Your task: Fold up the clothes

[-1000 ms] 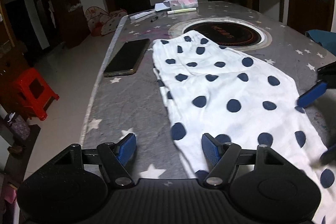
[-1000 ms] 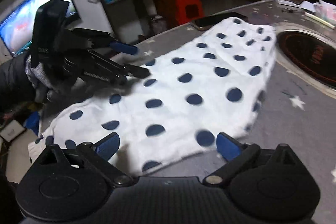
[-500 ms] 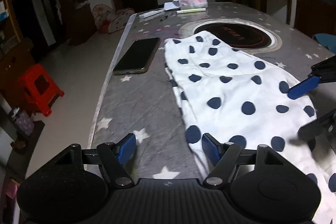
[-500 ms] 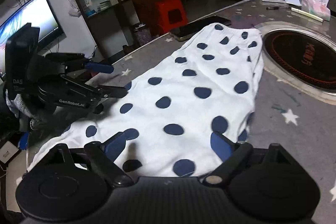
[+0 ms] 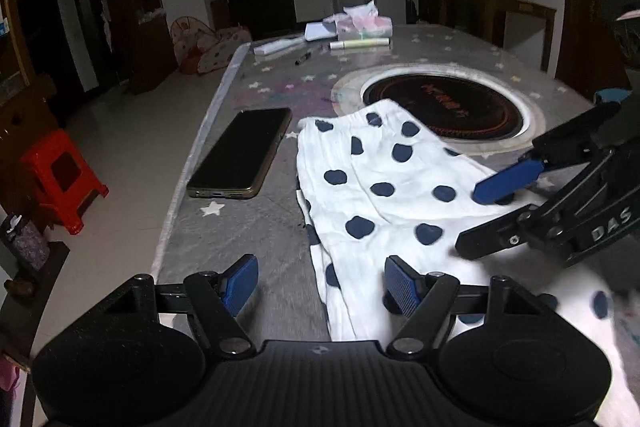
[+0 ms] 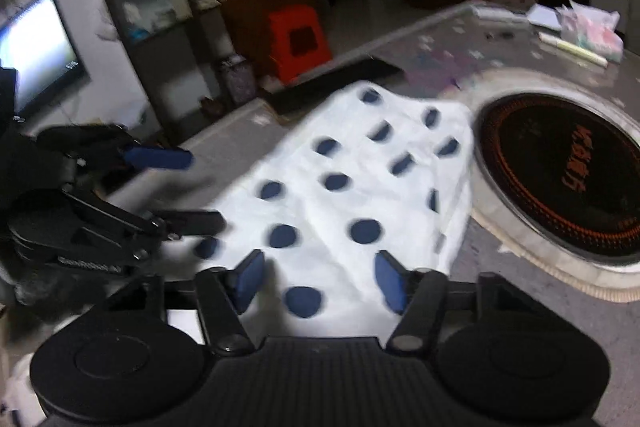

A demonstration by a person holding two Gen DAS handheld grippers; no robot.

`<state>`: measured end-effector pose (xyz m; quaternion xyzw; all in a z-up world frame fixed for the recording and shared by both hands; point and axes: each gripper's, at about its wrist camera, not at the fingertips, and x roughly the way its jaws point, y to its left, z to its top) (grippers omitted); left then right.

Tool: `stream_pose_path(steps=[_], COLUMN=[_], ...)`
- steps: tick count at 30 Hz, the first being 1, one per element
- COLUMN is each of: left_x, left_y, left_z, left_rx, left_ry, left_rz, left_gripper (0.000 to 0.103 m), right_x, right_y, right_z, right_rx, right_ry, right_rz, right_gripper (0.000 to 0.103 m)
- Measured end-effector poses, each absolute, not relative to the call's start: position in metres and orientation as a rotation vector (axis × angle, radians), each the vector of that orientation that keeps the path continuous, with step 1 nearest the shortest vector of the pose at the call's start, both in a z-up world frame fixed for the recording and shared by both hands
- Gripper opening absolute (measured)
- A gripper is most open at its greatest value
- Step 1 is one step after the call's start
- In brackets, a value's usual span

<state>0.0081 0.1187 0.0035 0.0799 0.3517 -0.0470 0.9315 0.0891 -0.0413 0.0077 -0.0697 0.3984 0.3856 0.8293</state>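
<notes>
Fingers on both tools are spread apart and hold nothing. Left gripper (image 5: 320,285) sits low at the near edge of the white spotted cloth (image 5: 400,195), and right gripper (image 6: 318,281) hangs right over the cloth, maybe to pinch an edge for a fold. Its far end touches the round black burner (image 5: 444,103) on the grey star table (image 5: 240,235). Only the left view shows the phone (image 5: 242,153) clearly beside the cloth. Only the right view shows a bright screen (image 6: 34,47); it is blurry.
</notes>
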Motion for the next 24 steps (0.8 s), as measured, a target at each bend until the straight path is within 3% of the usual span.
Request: stream_pose_path(steps=[4,14,24], left_x=[0.019,0.050,0.018], left_y=[0.122,0.126,0.132], left_z=[0.002,-0.010,0.001], left_rx=[0.152,0.150,0.076], left_ry=[0.723,0.753,0.762], left_rz=[-0.086,-0.041,-0.058], left_gripper=[0.075,0.075,0.075], right_x=[0.104,0.138,0.196], right_y=[-0.042,-0.021,-0.030], right_z=[0.007,0.002,0.000], right_rx=[-0.155,-0.233,-0.137], right_ry=[0.840,0.791,0.770], right_rz=[0.764,0.731,0.613], right_gripper=[0.042,0.041,0.043])
